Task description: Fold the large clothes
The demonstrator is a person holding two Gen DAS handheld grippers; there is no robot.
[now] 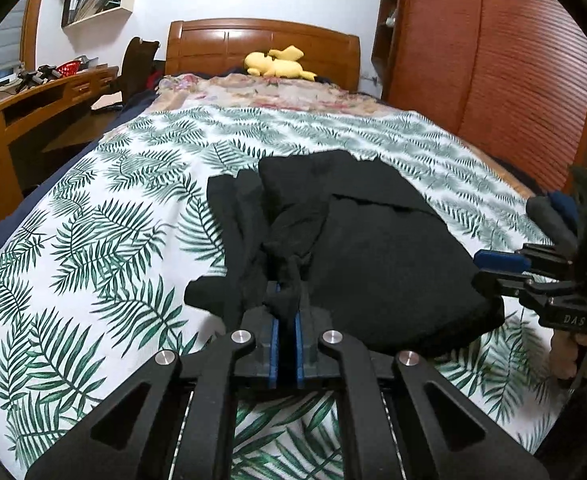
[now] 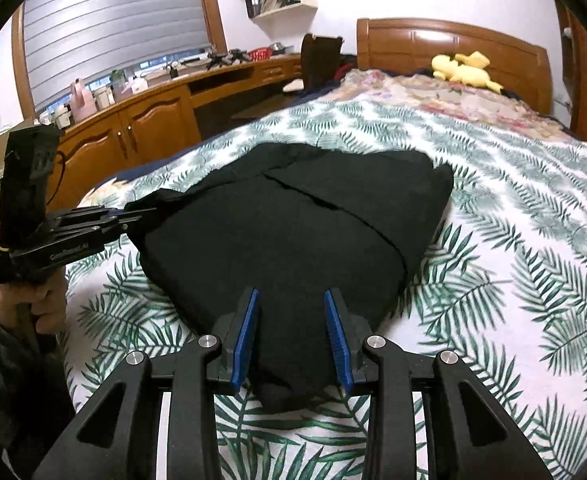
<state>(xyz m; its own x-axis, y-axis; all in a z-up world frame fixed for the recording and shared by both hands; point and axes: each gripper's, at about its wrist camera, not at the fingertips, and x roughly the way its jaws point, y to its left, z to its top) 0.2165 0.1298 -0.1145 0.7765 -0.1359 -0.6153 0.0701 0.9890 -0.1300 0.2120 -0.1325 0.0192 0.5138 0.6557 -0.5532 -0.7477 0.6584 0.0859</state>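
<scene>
A black garment (image 1: 377,248) lies partly folded on the leaf-print bedspread (image 1: 105,216). My left gripper (image 1: 287,300) is shut on a bunched black sleeve (image 1: 281,264) at the garment's left side. In the right wrist view the garment (image 2: 293,224) is a thick folded stack. My right gripper (image 2: 293,308) is open, its blue pads either side of the garment's near edge, not clamped. The left gripper shows there too (image 2: 149,214), pinching the garment's left edge. The right gripper shows at the right of the left wrist view (image 1: 483,268).
A yellow plush toy (image 1: 279,63) lies by the wooden headboard (image 1: 261,44). A wooden desk (image 2: 153,112) with bottles runs along the left wall. A wooden wardrobe (image 1: 493,60) stands on the bed's right. The bedspread (image 2: 513,240) stretches around the garment.
</scene>
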